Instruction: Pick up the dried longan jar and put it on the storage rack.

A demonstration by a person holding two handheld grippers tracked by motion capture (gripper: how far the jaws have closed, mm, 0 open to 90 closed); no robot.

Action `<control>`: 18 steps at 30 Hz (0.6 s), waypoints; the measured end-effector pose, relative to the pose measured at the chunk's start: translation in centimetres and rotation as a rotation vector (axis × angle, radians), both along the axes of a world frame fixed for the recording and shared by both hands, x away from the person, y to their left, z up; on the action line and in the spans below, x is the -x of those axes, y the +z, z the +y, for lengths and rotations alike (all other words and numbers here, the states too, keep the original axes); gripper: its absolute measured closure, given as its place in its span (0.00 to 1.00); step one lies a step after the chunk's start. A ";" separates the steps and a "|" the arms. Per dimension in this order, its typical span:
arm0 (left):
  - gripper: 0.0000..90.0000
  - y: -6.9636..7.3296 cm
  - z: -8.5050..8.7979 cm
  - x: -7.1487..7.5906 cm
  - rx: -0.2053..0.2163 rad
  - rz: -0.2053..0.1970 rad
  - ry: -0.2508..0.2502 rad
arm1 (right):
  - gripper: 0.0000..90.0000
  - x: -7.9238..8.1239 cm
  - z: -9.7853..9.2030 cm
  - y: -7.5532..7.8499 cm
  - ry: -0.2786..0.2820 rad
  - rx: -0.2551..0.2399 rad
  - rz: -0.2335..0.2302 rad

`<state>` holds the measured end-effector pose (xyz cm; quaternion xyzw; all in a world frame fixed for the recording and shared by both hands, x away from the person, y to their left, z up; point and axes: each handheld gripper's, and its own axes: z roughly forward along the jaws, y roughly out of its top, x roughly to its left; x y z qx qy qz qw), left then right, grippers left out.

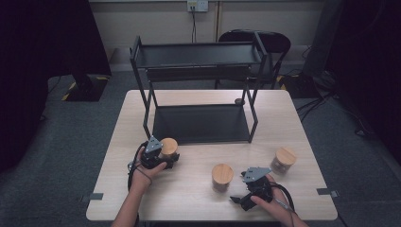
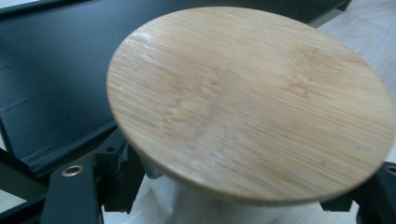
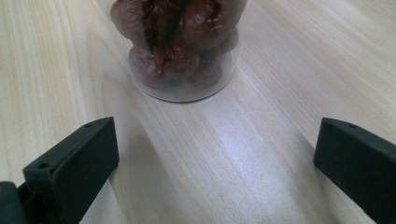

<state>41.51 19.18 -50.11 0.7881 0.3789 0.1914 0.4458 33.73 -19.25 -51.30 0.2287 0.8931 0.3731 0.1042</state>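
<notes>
Three glass jars with round bamboo lids stand on the light wooden table (image 1: 198,198). The left jar (image 1: 169,145) sits just in front of the black rack, and my left gripper (image 1: 163,160) is shut on its body. In the left gripper view its lid (image 2: 252,102) looms large, with the black fingers (image 2: 116,177) pressed against the glass below. The middle jar (image 1: 222,175) and the right jar (image 1: 285,158) stand free. My right gripper (image 1: 241,198) rests open near the front edge. In the right gripper view, a jar of dark dried fruit (image 3: 180,46) stands ahead of the open right gripper (image 3: 215,163).
A black two-tier metal rack (image 1: 201,123) stands on the far half of the table, its lower shelf bare, its upper shelf (image 1: 198,54) raised on thin legs. A dark chair (image 1: 255,40) stands behind it. Grey carpet surrounds the table.
</notes>
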 end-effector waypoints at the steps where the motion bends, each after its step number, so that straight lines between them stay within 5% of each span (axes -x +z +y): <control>1: 0.28 0.0 0.0 0.0 -0.004 -0.001 -0.001 | 0.00 0.0 0.0 0.0 0.000 0.000 0.000; 18: 0.28 1.2 -0.4 0.2 0.009 0.016 -0.035 | 0.00 0.0 0.0 0.0 0.000 0.000 0.000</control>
